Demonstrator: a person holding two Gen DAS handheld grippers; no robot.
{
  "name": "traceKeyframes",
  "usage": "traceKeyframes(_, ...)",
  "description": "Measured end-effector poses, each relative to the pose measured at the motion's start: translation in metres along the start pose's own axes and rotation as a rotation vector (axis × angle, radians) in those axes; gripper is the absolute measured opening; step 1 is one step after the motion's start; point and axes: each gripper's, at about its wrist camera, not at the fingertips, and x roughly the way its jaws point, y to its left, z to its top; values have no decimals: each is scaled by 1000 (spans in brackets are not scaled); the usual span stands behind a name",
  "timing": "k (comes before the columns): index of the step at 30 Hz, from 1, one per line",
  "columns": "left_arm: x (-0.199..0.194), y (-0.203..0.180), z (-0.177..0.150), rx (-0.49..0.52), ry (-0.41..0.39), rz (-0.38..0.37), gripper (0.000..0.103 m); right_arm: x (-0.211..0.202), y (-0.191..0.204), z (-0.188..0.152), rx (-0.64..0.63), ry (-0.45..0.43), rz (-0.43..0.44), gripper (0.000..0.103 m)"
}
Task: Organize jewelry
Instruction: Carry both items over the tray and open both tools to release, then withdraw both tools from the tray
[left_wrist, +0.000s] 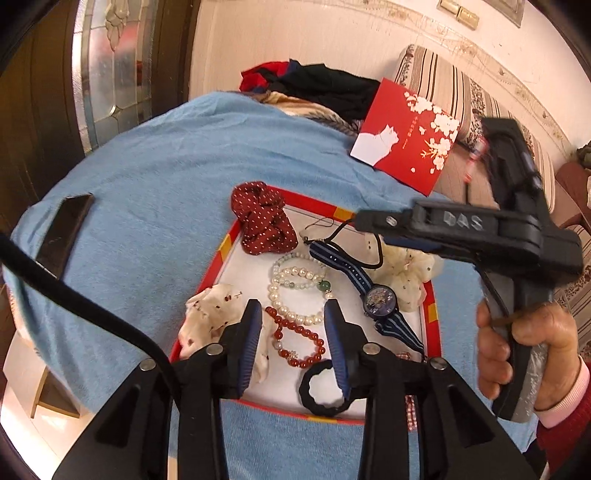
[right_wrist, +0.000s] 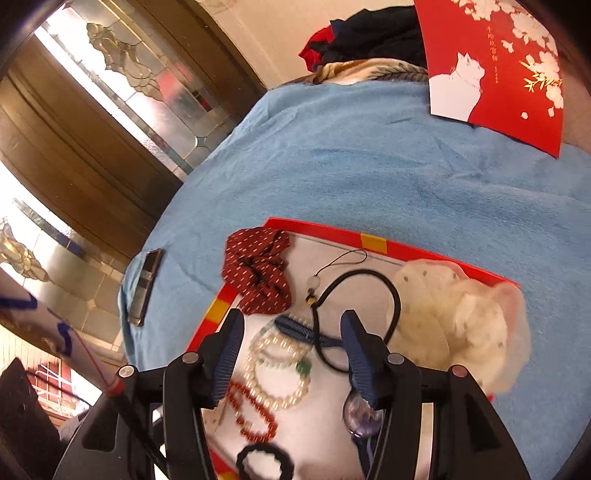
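A: What's the left tool (left_wrist: 293, 325) doing?

B: Its jaws stand partly apart above the tray (left_wrist: 432, 314), with nothing between the pads. Beneath the gap lie the pearl bracelet (left_wrist: 295, 291) and the red bead bracelet (left_wrist: 299, 339); I can't see the tool touching either.

A: And the right tool (right_wrist: 293, 345)?

B: Moderately wide, also empty. It hangs over the same tray, with the pearl bracelet (right_wrist: 275, 373) and part of a thin black cord loop (right_wrist: 391, 291) below it.

A: How does the jewelry look?

B: All in the red-rimmed white tray on the blue cloth (left_wrist: 147, 177). Nearest is a black hair tie (left_wrist: 325, 387), then the red beads, the pearls with one green bead, and a watch (left_wrist: 380, 299) on a striped blue strap. Farther back sit a dark red dotted scrunchie (left_wrist: 262, 218) and a cream scrunchie (left_wrist: 406, 273).

A: Beyond the tray?

B: A red card with a white cat (left_wrist: 406, 136), and dark clothes (left_wrist: 332, 85) behind it.
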Motion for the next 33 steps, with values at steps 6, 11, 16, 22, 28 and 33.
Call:
traceKeyframes(6, -30, -1, -14, 6, -66, 67, 49, -45, -7, -33, -44, -31, -61, 59)
traceKeyframes(11, -36, 2, -27, -39, -51, 65, 51, -68, -36, -71, -60, -53, -252, 59)
traceKeyframes(16, -30, -8, -34, -49, -18, 47, 51, -38, -59, -86, -8, 32, -289, 46)
traceKeyframes(22, -29, -30, -41, -24, -13, 28, 53, -22, -79, -82, 76, 23, -325, 9)
traceKeyframes(28, -23, -45, -41, 6, 3, 15, 53, -43, -95, -95, 140, -22, -377, 6)
traceKeyframes(33, -28, -61, -42, 42, -10, 15, 53, -68, -112, -109, 212, -58, -389, 6)
